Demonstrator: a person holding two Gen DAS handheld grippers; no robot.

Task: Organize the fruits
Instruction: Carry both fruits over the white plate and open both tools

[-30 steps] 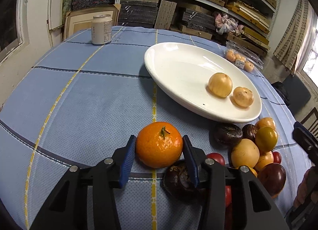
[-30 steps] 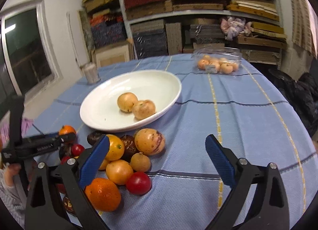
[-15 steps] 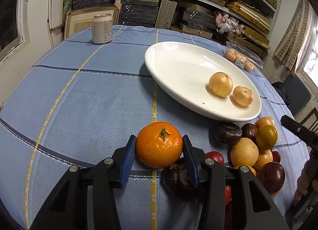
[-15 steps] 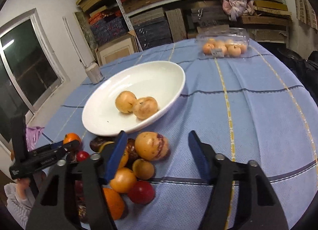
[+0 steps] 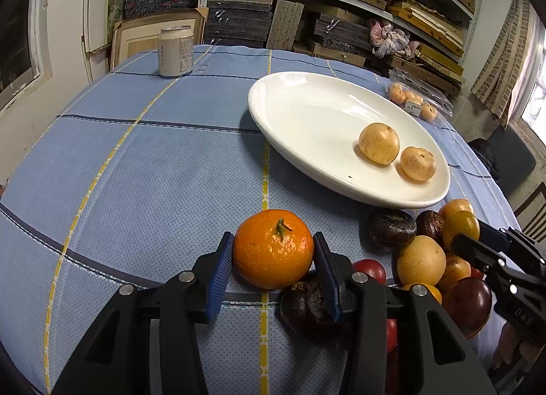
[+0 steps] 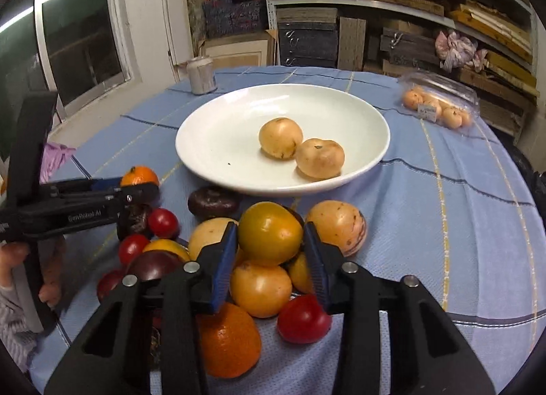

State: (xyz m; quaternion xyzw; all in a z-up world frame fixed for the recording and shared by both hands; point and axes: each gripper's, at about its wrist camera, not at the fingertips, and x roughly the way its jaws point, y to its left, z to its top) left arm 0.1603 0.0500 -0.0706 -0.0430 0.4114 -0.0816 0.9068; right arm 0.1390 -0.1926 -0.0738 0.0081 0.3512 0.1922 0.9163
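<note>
My left gripper (image 5: 273,255) is clamped on a mandarin (image 5: 273,248), both blue pads (image 5: 220,270) pressed to its sides, the fruit resting on the blue checked cloth (image 5: 153,170) at the near edge of the table. A wrinkled dark fruit (image 5: 307,303) sits just under its right finger. My right gripper (image 6: 269,248) has its pads on either side of a yellow-green fruit (image 6: 269,233) at the top of the pile (image 6: 239,258); they sit at its flanks, but I cannot tell whether they grip it. Around it lie yellow, red, dark purple and orange fruits, packed touching one another, with an orange (image 6: 228,340) nearest me and a speckled yellow fruit (image 6: 338,226) to the right. Just beyond the pile stands a white plate (image 6: 218,142) holding two tan fruits (image 6: 300,147) that touch. Farther back, a clear box of small orange fruits (image 6: 440,105) lies to the right, and a white can (image 6: 201,74) stands at the far left edge. Behind the table, shelves (image 6: 392,2) stacked with boxes and boards fill the wall, with a window (image 6: 68,37) at left.
</note>
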